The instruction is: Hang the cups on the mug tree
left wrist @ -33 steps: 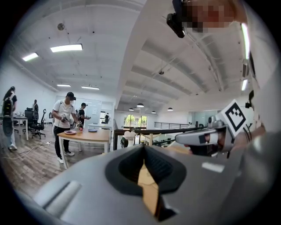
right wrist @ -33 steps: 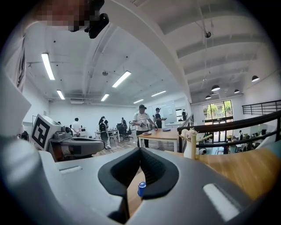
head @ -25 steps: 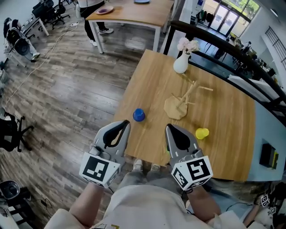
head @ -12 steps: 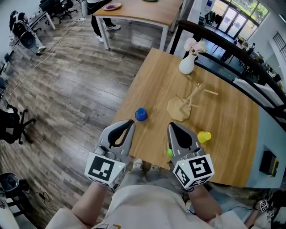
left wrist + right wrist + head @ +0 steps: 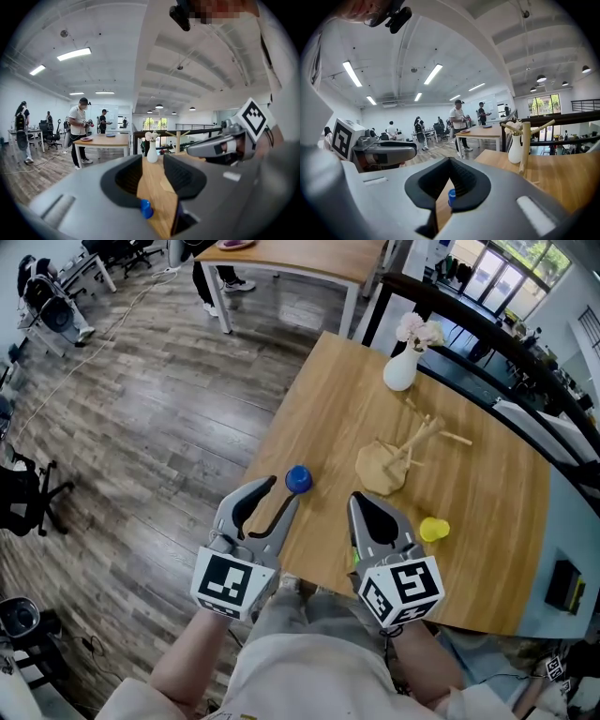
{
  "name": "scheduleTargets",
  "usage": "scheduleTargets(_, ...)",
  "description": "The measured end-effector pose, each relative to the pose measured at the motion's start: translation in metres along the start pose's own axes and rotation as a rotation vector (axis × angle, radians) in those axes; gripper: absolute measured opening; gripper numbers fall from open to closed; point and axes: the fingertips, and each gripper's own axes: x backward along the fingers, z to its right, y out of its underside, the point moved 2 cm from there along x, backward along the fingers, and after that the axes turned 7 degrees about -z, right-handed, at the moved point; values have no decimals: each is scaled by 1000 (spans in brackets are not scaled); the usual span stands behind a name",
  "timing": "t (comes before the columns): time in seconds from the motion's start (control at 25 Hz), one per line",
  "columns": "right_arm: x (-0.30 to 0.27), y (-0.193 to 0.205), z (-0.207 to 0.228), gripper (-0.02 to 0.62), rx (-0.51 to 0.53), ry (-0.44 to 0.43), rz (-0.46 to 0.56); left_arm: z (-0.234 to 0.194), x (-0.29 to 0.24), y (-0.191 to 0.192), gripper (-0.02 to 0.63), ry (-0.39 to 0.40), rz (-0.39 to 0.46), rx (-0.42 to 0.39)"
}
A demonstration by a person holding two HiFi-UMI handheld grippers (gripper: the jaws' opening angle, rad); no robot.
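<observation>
Over the near edge of the wooden counter (image 5: 328,399), the head view shows both tools held side by side. The left tool (image 5: 281,491) has its jaws apart, having just been opening, and grips nothing. The blue cup (image 5: 298,479) stands just past its tips, near the counter's left edge. The right tool (image 5: 362,502) has its jaws together and empty, and the yellow cup (image 5: 433,529) sits just to its right. The mug tree (image 5: 398,457) stands farther in, between the cups and the white vase (image 5: 400,371) of flowers at the far end.

From the left gripper view, the jaws stand apart with bare counter showing through the gap. The blue cup appears low in that gap, close to the left jaw, and no pad presses on it. The vase and mug tree rise beyond, and the right tool lies at the right.

From the right gripper view, the jaws meet at the tips. The blue cup shows through the opening behind them, out on the counter and not gripped. The mug tree and vase stand to the right, and the left tool is at the left.
</observation>
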Motion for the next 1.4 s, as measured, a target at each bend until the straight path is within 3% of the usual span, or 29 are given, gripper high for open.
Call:
scheduleTargets(0.24,-41,23,11,1,-12,-1,-48,-13,-41,43,215,36,-85,-18)
scheduleTargets(0.6,-94,67,26,0,-50,-3,-115,-26,-95,106,267,70,-180,-44)
scheduleTargets(1.08,-143,126,22,1,-85,-9,-156,-42,-148,195,282,99,-266,-35)
scheduleTargets(1.4,-154,144,31,0,-95,-2,-167,-43,-173,225,282,100,-312,-40)
